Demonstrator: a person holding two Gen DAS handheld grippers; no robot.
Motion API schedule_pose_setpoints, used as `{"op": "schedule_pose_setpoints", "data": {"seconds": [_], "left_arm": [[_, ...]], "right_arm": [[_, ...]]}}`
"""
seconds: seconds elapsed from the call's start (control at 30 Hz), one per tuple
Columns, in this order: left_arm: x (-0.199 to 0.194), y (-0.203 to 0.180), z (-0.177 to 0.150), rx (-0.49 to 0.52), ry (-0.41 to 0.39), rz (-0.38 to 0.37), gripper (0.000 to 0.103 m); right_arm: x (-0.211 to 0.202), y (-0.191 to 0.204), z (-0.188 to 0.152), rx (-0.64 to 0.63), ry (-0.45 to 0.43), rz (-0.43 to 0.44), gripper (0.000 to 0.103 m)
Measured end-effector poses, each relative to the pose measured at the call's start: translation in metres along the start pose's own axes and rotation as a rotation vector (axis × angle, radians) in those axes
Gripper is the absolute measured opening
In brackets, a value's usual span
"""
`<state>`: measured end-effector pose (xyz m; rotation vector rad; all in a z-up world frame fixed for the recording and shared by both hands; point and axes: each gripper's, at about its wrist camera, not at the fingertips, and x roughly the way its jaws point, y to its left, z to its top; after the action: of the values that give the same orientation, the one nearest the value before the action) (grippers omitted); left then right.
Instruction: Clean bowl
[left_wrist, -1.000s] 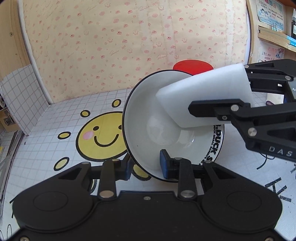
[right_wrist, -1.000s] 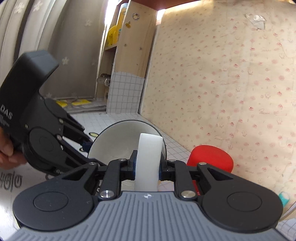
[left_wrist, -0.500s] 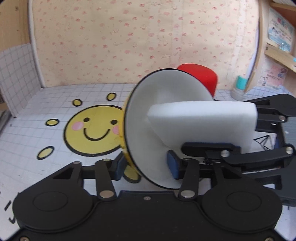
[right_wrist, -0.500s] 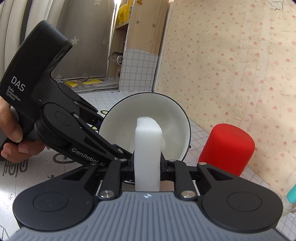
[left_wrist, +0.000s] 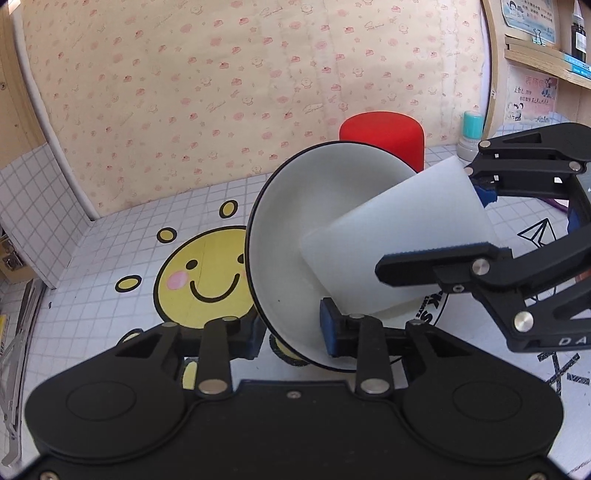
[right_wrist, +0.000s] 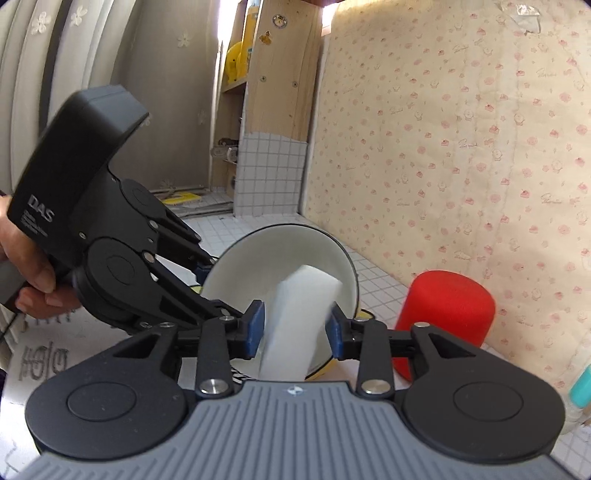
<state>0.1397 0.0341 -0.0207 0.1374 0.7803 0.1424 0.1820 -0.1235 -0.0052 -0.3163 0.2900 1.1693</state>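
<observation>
Bowl (left_wrist: 291, 236) tipped on edge mid-bench, mouth filled by the sponge (left_wrist: 399, 243); red cup (left_wrist: 382, 134) just behind it, near the wall (left_wrist: 221, 92); teal-capped bottle (left_wrist: 471, 134) at far right by the shelf post (left_wrist: 491, 66); bench (left_wrist: 110, 258) left of the bowl, over the sun print, lies open; tiled side wall (left_wrist: 29, 206) bounds that side.

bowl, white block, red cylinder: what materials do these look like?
Bowl: probably glazed ceramic or enamel; glossy white inside, thin black rim, a soft highlight. White block: matte, probably melamine foam sponge; no shine, slightly rounded corners. Red cylinder: matte, faintly fuzzy surface, perhaps foam or flocked plastic; I cannot tell which.
</observation>
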Motion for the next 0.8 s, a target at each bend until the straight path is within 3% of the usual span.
{"op": "schedule_pose_setpoints", "data": {"seconds": [0.03,0.1,0.3,0.4,0.57,0.67,0.8], "left_arm": [[0.0,0.0,0.0,-0.001,0.0,0.0,0.033],[-0.002,0.017,-0.006,0.037,-0.009,-0.031,0.033],[-0.002,0.014,-0.006,0.046,-0.014,-0.024,0.034],[-0.001,0.012,-0.005,0.052,-0.014,-0.022,0.034],[0.0,0.007,-0.005,0.045,-0.015,-0.017,0.036],[0.0,0.008,-0.005,0.029,-0.011,-0.028,0.036],[0.001,0.006,-0.005,0.025,-0.014,-0.025,0.037]], "right_arm": [[0.0,0.001,0.0,-0.004,-0.004,0.003,0.024],[-0.001,0.001,0.002,-0.013,-0.023,-0.01,0.024],[-0.008,0.001,0.004,-0.048,-0.082,-0.102,0.024],[0.0,0.006,0.002,-0.094,-0.033,-0.113,0.024],[0.014,0.013,-0.002,-0.11,0.051,-0.032,0.021],[0.011,0.014,0.0,-0.09,0.012,-0.011,0.021],[-0.001,0.006,0.003,-0.043,-0.078,-0.048,0.021]]}}
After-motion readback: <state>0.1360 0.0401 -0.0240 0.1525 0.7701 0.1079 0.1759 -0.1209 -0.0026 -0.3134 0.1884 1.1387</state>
